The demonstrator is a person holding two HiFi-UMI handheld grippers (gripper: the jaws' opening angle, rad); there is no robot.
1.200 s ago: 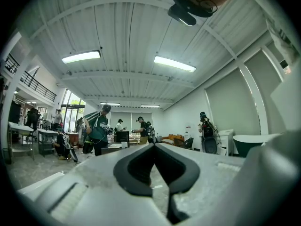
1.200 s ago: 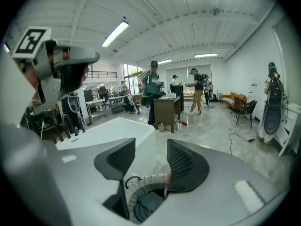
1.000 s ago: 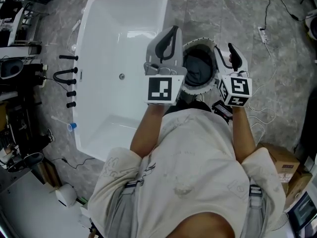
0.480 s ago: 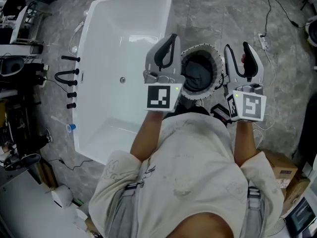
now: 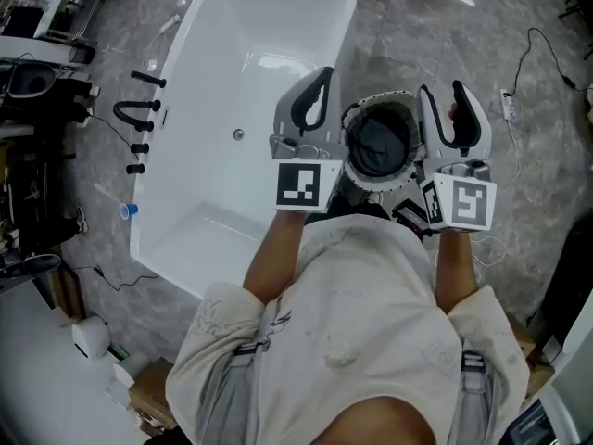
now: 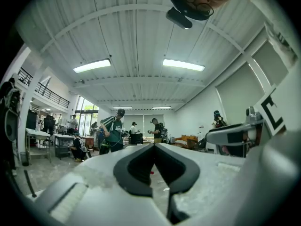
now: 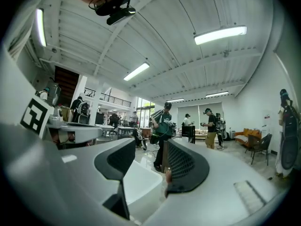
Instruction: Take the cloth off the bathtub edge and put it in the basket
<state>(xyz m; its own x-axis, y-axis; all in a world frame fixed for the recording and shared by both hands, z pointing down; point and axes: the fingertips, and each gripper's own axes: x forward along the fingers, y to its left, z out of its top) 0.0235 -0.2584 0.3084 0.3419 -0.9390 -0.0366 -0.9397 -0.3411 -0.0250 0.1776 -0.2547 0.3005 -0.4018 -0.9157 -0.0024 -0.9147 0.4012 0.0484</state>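
Step in hand, as I read it: the drop looks made, and what remains is to come away clean. Upper left of the head view: the bathtub [image 5: 218,82], white, no cloth [image 5: 378,146] anywhere on its edge that I can see. Centre of the frame: the left tool [image 5: 322,77], held level, jaws together at the tips with nothing between them. In the picture it overlaps the tub's right rim. It is fine as it is and best held clear of that rim. Just right of centre: the basket [image 5: 394,97], round with a pale frilled rim, standing on the grey floor [image 5: 417,26], and the dark cloth bundled inside. To finish well I'd check that no corner hangs over the rim. If one does, nudge it in with closed jaws instead of taking a fresh grip. Right of the basket: the right tool [image 5: 441,91], also level, jaws parted with only air in the gap; its own view shows the room straight through. I'd keep it off the basket rim, since the basket looks light and would likely tip or skid. Cloth against tools: in the picture it lies between the two, right of the left tool and left of the right one. It touches neither, and I judge it well below both.
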